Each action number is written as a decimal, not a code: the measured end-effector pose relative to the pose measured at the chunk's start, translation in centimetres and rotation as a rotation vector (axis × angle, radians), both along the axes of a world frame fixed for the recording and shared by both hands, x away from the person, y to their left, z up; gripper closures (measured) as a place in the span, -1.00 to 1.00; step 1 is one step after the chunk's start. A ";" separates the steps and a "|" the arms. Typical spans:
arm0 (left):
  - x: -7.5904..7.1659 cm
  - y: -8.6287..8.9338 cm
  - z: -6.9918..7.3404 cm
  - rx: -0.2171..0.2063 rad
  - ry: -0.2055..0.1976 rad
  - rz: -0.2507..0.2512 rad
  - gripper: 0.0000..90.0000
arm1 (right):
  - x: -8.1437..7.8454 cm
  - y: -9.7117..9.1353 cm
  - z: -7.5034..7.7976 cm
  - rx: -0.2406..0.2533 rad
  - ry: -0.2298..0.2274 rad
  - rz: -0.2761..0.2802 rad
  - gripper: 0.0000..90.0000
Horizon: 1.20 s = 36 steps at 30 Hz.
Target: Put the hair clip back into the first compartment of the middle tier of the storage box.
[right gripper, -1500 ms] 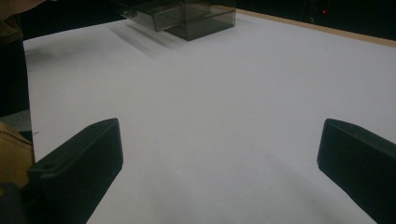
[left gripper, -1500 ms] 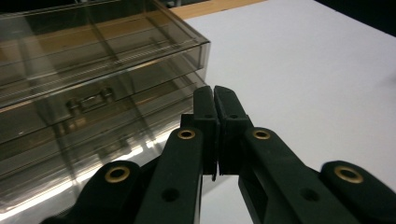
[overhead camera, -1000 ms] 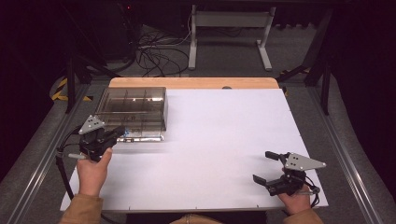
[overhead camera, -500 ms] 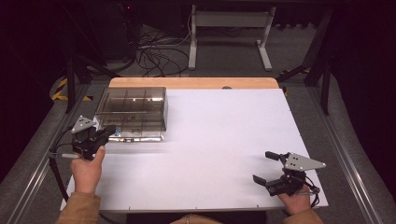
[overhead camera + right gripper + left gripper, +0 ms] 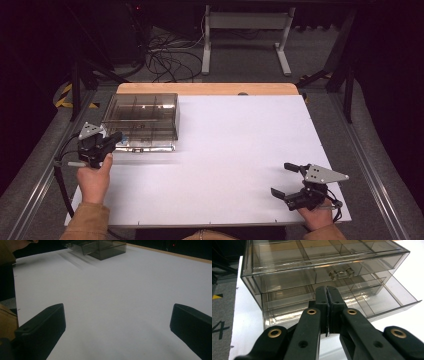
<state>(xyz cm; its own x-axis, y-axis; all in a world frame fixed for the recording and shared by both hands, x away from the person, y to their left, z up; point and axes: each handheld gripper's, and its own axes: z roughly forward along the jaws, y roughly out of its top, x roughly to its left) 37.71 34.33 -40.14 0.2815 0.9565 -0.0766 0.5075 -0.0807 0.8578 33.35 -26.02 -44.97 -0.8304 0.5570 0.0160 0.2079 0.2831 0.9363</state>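
A smoky clear plastic drawer box (image 5: 142, 117) stands at the back left of the white table (image 5: 240, 150). In the left gripper view its lower drawer (image 5: 387, 300) is pulled partly out, while the upper drawer with a small clear handle (image 5: 340, 273) is pushed in. My left gripper (image 5: 117, 137) is just in front of the box's left corner. Its jaws are shut with nothing between them (image 5: 327, 290) and they point at the lower drawer's front. My right gripper (image 5: 281, 178) rests open near the front right edge, far from the box (image 5: 100, 247), with bare table between its jaws (image 5: 117, 308).
A wooden strip (image 5: 207, 88) runs along the table's far edge. Metal rails (image 5: 372, 165) flank both sides. Cables (image 5: 170, 60) and a stand's feet (image 5: 245, 45) lie on the floor behind.
My left hand has shifted slightly to the left, away from the box front, with its jaws still shut. The right gripper and the drawer box have not moved.
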 end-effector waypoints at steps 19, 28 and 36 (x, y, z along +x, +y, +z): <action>1.0 0.2 -0.9 0.005 0.022 0.019 0.96 | 0.0 0.1 -0.1 -0.002 0.003 0.005 -0.98; 1.5 0.4 -1.5 0.018 0.043 0.026 0.95 | 0.1 0.1 -0.1 -0.005 0.002 0.006 -0.98; 1.5 0.5 -1.9 0.015 0.066 0.023 0.95 | 0.0 0.1 -0.1 -0.003 0.001 0.009 -0.98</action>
<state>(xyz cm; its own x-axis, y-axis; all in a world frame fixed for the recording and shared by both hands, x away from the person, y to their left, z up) 39.24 34.79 -42.00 0.2547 0.9637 -0.0798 0.5651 -0.0813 0.8210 33.39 -25.93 -45.05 -0.8351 0.5499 0.0148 0.2063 0.2880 0.9352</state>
